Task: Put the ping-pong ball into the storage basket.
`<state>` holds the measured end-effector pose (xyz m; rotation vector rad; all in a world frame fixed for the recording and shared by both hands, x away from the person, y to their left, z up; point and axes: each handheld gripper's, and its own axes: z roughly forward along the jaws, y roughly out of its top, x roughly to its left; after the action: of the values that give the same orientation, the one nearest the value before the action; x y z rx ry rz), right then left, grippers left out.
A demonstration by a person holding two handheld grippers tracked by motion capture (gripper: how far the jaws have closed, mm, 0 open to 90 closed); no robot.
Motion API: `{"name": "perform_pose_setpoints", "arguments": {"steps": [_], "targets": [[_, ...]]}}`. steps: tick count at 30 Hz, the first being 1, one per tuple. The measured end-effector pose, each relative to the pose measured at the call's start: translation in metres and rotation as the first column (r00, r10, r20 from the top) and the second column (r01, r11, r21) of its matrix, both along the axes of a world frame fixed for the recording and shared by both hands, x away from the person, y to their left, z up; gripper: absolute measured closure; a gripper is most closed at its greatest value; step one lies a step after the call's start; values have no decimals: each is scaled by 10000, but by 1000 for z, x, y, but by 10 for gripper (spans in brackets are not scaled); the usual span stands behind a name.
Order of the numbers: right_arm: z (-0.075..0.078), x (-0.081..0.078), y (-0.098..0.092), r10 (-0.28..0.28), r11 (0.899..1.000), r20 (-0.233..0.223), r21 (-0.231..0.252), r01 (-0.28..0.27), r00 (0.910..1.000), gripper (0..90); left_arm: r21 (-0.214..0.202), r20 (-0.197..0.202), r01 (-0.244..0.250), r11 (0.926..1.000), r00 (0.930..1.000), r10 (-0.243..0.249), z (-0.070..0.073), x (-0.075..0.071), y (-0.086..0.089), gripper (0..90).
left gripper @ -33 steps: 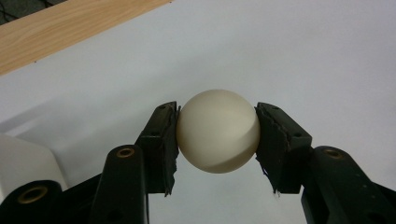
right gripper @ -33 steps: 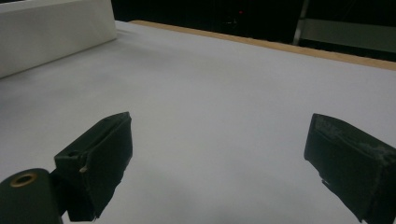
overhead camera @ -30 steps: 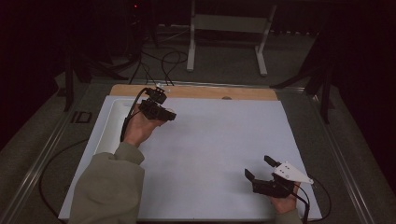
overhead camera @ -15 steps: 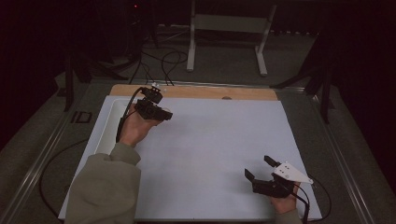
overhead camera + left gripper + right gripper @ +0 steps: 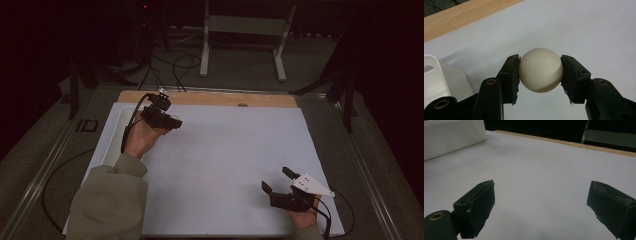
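Ball (image 5: 540, 70) clamped betw. left gripper (image 5: 540, 75) pads, held above white sheet (image 5: 235, 150) nr white bin (image 5: 439, 80), far-left corner. Right gripper (image 5: 280, 181) jaws wide apart, w/ nothing between, low over sheet's near-right edge.

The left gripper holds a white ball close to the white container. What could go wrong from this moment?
1. The ball is smooth and round, and the left gripper touches it at two small spots, so it might slip out.
2. If it drops outside the white container, it could roll across the flat white table cover, possibly off the edge.
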<state>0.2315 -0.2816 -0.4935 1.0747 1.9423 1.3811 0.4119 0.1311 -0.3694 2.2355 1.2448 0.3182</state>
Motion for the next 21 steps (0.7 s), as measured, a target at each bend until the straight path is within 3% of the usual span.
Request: {"name": "perform_pose_setpoints", "arguments": {"steps": [21], "targets": [[0,0,0,-5,10000,-10,-38,5,10000,74,3,5,-213,9998,9998,213,0,-4,16,515]]}}
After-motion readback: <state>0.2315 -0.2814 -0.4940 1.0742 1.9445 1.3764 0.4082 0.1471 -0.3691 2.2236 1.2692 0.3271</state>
